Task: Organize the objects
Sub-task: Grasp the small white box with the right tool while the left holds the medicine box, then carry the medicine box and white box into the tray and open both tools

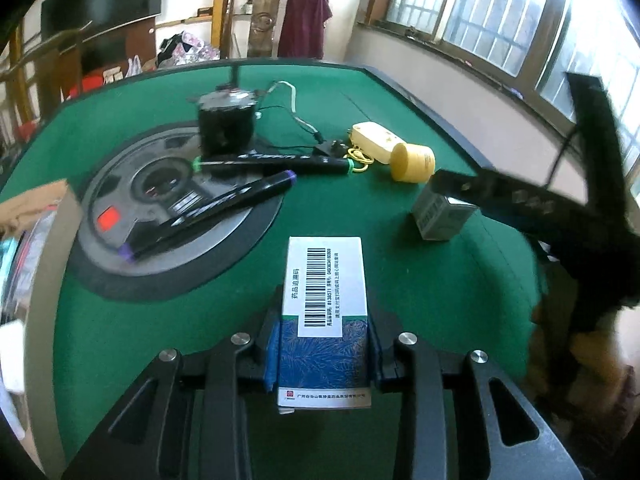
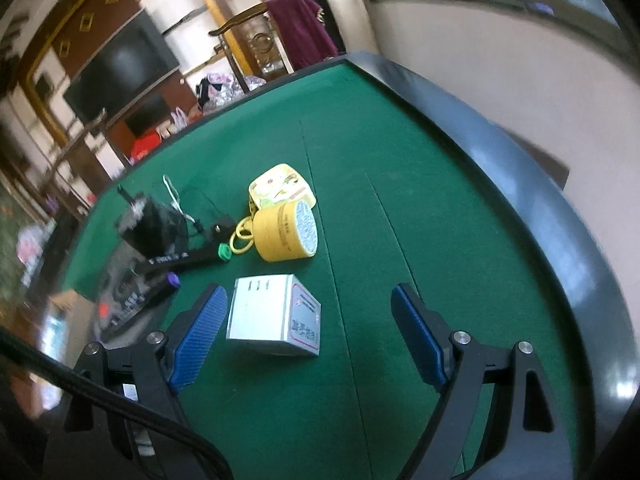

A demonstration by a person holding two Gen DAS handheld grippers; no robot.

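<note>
My left gripper (image 1: 322, 344) is shut on a white and blue medicine box (image 1: 325, 304) with a barcode, held above the green table (image 1: 160, 320). My right gripper (image 2: 308, 332) is open and empty, its blue pads on either side of a small grey-white box (image 2: 268, 312) that stands on the felt; this box also shows in the left wrist view (image 1: 440, 216), with the right gripper (image 1: 472, 190) over it. A yellow round jar (image 2: 286, 236) lies on its side beyond it. Two black markers (image 1: 208, 212) (image 1: 276, 162) lie near the table's middle.
A black cylinder with wires (image 1: 226, 124) stands on the grey round centre plate (image 1: 120, 200). A cream flat case (image 2: 280, 186) with a yellow cord lies behind the jar. A cardboard box (image 1: 28, 240) with items is at the left edge. A chair (image 1: 260, 20) stands behind the table.
</note>
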